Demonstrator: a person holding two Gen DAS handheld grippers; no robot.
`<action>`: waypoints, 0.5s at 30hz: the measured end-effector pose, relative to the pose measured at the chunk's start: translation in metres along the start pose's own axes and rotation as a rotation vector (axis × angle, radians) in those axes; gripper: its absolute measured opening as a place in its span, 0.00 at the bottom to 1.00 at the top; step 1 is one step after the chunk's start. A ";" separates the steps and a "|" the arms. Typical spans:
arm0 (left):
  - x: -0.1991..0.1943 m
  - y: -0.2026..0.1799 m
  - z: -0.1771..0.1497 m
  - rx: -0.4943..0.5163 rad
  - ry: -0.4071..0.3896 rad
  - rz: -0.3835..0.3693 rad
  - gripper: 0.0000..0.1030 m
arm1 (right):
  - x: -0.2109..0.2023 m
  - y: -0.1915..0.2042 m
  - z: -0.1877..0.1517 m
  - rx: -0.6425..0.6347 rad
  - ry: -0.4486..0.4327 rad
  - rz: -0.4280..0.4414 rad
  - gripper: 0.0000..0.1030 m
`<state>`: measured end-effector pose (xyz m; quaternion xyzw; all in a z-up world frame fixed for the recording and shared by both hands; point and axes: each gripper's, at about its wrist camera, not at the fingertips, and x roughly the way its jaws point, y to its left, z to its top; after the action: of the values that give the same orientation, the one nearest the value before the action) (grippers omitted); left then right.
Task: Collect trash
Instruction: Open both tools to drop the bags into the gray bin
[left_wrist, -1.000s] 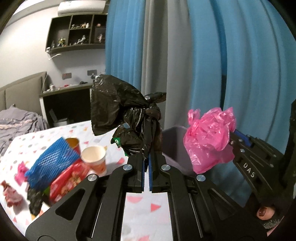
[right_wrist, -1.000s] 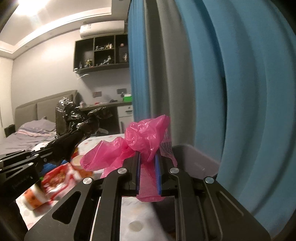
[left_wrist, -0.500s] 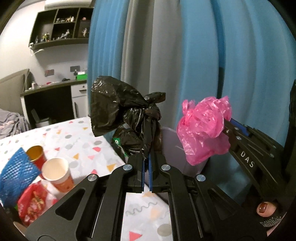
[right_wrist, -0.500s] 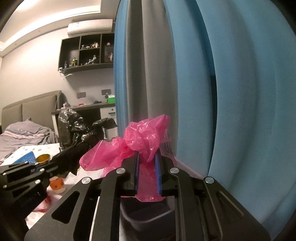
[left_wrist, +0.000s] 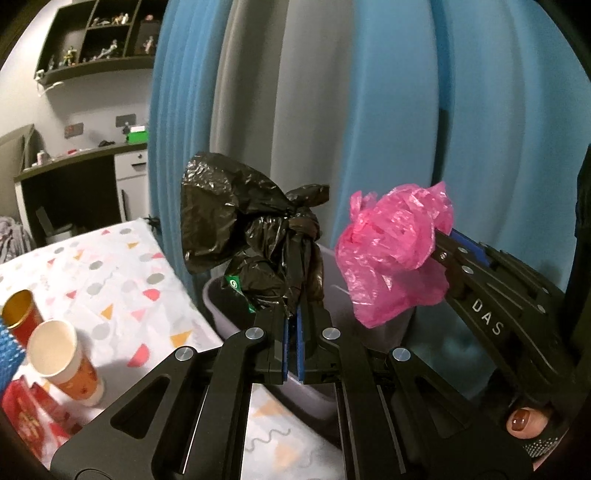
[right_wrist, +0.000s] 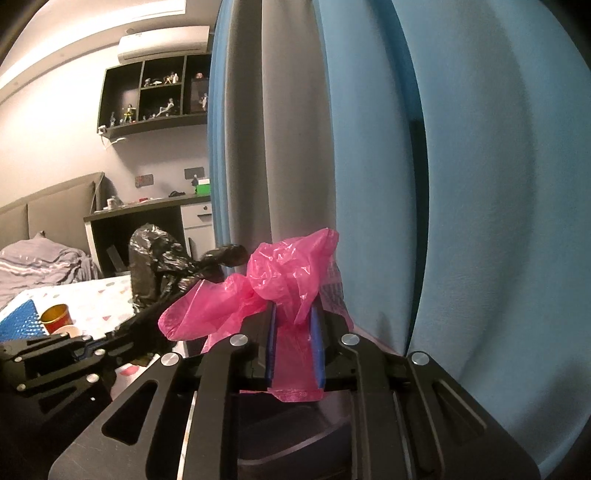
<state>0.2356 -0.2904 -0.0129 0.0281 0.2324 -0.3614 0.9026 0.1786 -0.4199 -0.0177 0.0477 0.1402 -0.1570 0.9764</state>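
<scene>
Since a second ago both views have swung off the table and toward the curtain: the bin (left_wrist: 325, 384), which sat small behind the bags, now fills the lower centre of the left wrist view, and its dark inside lies right under the right gripper (right_wrist: 293, 332) at the bottom of the right wrist view. Both bags have arrived over the bin, so by my judgement the step in hand is the drop.

Nearest in the right wrist view, the jaws are opening; the blue pads stand a little wider apart than a second ago, with the pink bag (right_wrist: 280, 291) between them, a flap hanging below and the bulk puffed above. It has not fallen. I cannot tell whether the pads still press on it.

In the left wrist view the left gripper (left_wrist: 294, 325) is clamped tight on the knotted neck of the black bag (left_wrist: 236, 229), which stands above the bin's rim at frame centre.

Farther left, the paper cup (left_wrist: 62, 362), the red cup (left_wrist: 18, 317) and a red wrapper (left_wrist: 26, 421) wait on the dotted tablecloth (left_wrist: 110, 266).
</scene>
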 end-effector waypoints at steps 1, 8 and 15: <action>0.002 0.001 0.001 -0.003 0.003 -0.007 0.02 | 0.005 0.000 0.002 -0.001 0.004 0.000 0.20; 0.025 0.007 -0.006 -0.016 0.038 -0.077 0.02 | 0.022 0.000 0.004 0.011 0.033 -0.005 0.29; 0.027 0.027 -0.011 -0.070 0.043 -0.062 0.49 | 0.028 0.001 0.007 0.013 0.048 -0.005 0.40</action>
<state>0.2661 -0.2856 -0.0373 -0.0030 0.2650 -0.3803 0.8861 0.2057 -0.4284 -0.0190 0.0576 0.1628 -0.1589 0.9721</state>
